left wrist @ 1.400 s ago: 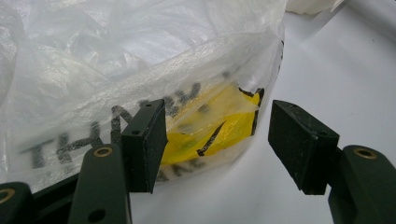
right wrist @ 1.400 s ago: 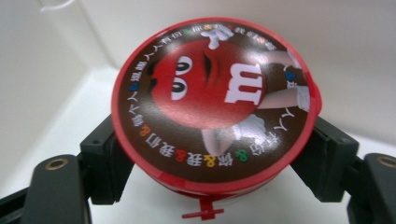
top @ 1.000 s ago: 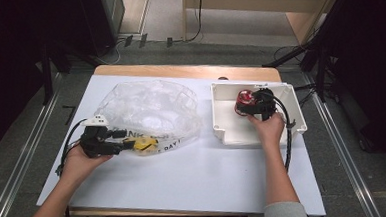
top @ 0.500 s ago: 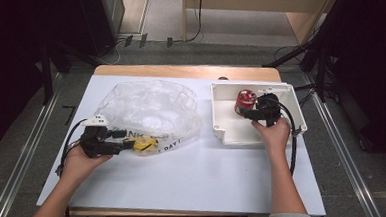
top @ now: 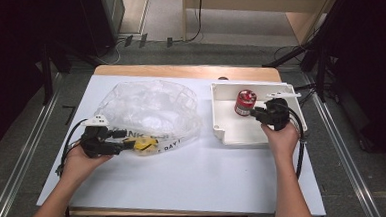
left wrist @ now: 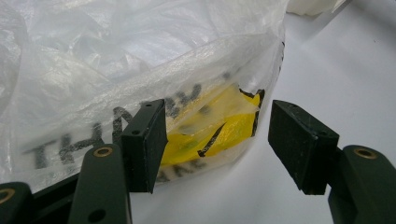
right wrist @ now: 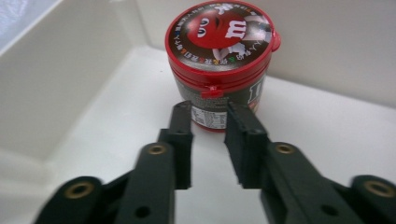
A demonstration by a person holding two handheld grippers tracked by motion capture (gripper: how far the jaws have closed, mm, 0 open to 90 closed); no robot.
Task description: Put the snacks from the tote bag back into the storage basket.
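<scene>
**Setting: laboratory recording station**

A white-topped table (top: pixel 184 174) stands on grey carpet between metal floor rails (top: pixel 21 167). Loose cables (top: pixel 196 18) run at top centre; black stands (top: pixel 323 61) occupy the upper right. Dark surroundings indicate a lab.

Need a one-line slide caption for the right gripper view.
Right hand-held gripper, jaws narrowed with nothing between them, just short of a red-lidded candy tub standing upright in a white tray.
</scene>
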